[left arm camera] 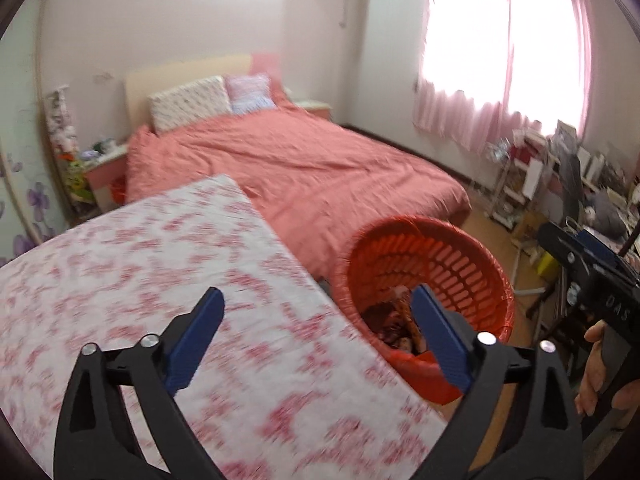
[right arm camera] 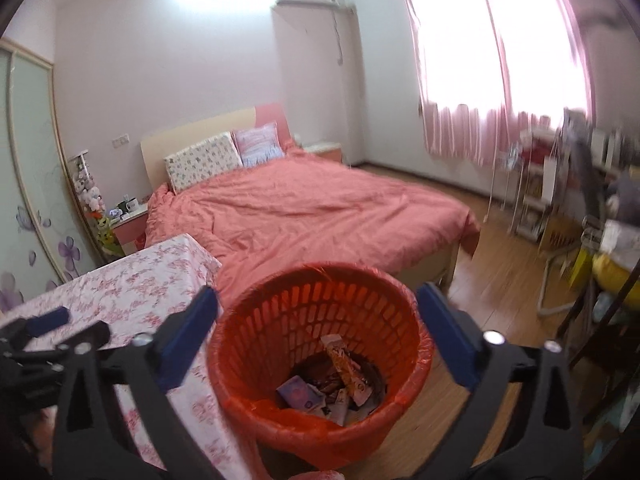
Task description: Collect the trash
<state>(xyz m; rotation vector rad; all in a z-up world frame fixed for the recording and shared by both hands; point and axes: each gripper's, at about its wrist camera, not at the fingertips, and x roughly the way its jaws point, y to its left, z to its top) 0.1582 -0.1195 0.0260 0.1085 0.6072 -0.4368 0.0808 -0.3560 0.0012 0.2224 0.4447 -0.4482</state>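
Observation:
A red slatted trash basket (right arm camera: 320, 364) with a red bag liner stands on the wooden floor beside a table. Inside lie several wrappers and paper scraps (right arm camera: 340, 384). My right gripper (right arm camera: 316, 320) is open and empty, held above the basket, its jaws spread about as wide as the rim. My left gripper (left arm camera: 316, 320) is open and empty above the table's right edge, with the basket (left arm camera: 432, 280) just to its right. The right gripper's body (left arm camera: 588, 272) shows at the right of the left wrist view; the left gripper's blue pad (right arm camera: 50, 320) shows at the left of the right wrist view.
The table (left arm camera: 140, 280) wears a pink floral cloth. A bed (right arm camera: 320, 208) with a salmon cover lies behind it. Cluttered shelves and a desk (right arm camera: 580, 200) stand at the right under pink curtains. A nightstand (right arm camera: 128, 220) and a wardrobe (right arm camera: 28, 160) are at the left.

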